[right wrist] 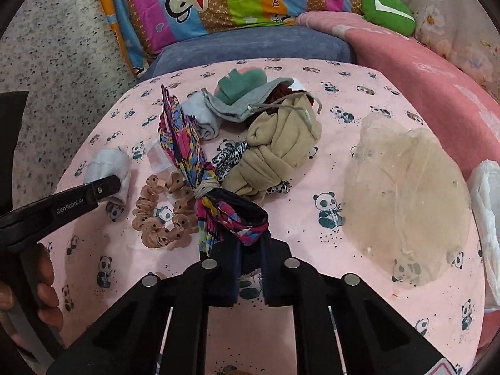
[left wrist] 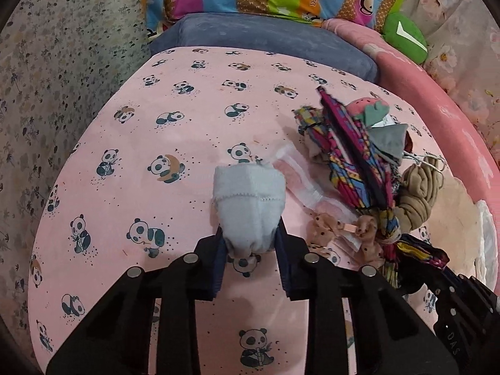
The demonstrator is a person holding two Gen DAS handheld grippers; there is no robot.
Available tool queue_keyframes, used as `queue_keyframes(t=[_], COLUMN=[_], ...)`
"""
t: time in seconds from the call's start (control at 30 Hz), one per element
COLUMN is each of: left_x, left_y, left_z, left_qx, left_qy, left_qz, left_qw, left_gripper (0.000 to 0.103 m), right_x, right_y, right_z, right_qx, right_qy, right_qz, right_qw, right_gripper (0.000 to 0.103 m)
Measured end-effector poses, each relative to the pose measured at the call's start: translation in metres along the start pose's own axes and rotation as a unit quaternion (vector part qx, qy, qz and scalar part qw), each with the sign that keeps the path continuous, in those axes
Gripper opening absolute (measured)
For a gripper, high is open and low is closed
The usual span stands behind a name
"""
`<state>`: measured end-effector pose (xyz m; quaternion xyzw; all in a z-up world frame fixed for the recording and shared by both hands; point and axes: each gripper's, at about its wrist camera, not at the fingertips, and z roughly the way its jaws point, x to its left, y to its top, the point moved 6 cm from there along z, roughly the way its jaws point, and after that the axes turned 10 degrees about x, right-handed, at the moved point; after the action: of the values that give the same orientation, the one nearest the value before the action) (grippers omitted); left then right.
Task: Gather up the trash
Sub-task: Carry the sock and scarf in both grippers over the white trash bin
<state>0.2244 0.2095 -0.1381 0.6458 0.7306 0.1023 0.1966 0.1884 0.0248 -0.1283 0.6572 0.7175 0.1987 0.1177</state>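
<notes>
On the pink panda sheet [left wrist: 156, 100] lies a heap of small cloth items. My left gripper [left wrist: 250, 250] is shut on a pale blue rolled cloth [left wrist: 248, 200], pinched at its near end. In the right wrist view the same left gripper [right wrist: 109, 187] comes in from the left on that pale cloth [right wrist: 106, 162], with a person's hand behind it. My right gripper [right wrist: 253, 265] is shut on the dark end of a knotted multicoloured cloth [right wrist: 187, 150], which stretches away toward the heap.
A tan knotted cloth [right wrist: 275, 153], a brown dotted scrunchie [right wrist: 159, 215], a grey cloth [right wrist: 243, 103] and a pink wrapper [left wrist: 297, 175] lie close by. At the right are a clear plastic bag [right wrist: 406, 193] and a white bag [right wrist: 487, 212]. Pillows [right wrist: 250, 47] line the far edge.
</notes>
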Motion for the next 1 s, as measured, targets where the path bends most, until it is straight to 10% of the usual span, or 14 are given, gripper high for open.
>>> queue_keyframes(t=[1.0], left_x=[-0.231], left_y=[-0.041], left_z=[-0.098], left_qx=[-0.051], left_qy=[-0.116], left_qz=[0.175], left_qw=[0.9765], left_gripper=[0.027], right_x=[-0.195], right_y=[-0.016], right_z=[-0.197], right_qx=[-0.197], right_qy=[-0.074], right_qz=[0.182], right_qw=[0.960], right_gripper=[0.003])
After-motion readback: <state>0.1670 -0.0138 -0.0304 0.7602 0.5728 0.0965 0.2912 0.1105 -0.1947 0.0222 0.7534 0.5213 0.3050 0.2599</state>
